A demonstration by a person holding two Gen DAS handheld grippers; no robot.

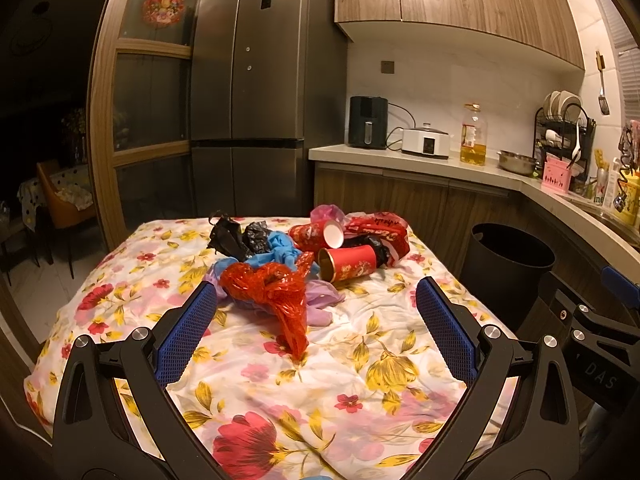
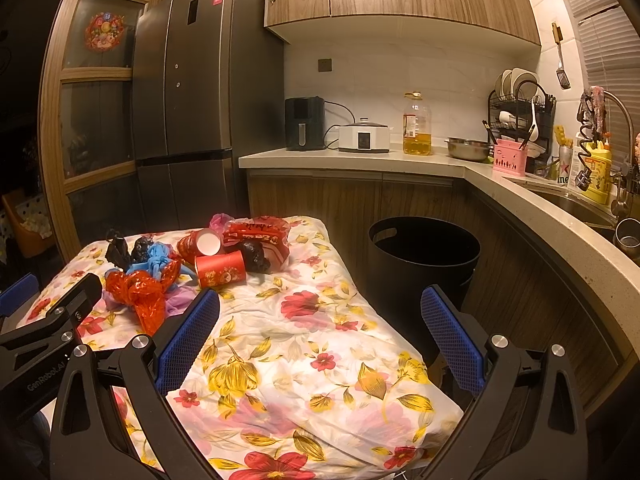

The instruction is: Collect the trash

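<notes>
— While both pairs of blue padded fingers are spread wide, is anything held between them?

— Nothing is held or touched. The left gripper (image 1: 316, 308) is poised above the flowered cloth (image 1: 360, 360), jaws fully apart; the right gripper (image 2: 320, 320) is spread just as wide, also empty.

— Where is the trash placed from the fingers?

— From the left gripper, the crumpled red plastic bag (image 1: 276, 296) is found at twelve o'clock, just beyond the fingertips, its long tail stretched back toward the camera between the two fingers. Behind it, at about one o'clock, a red paper cup (image 1: 350, 264) is lying on its side, mouth turned toward nine o'clock. From the right gripper the same pile is set off at ten o'clock, well apart.

— Which hand is judged nearer?

— The left. The black bin (image 2: 424, 256) is seen at one o'clock of the right gripper, beside the table.
</notes>
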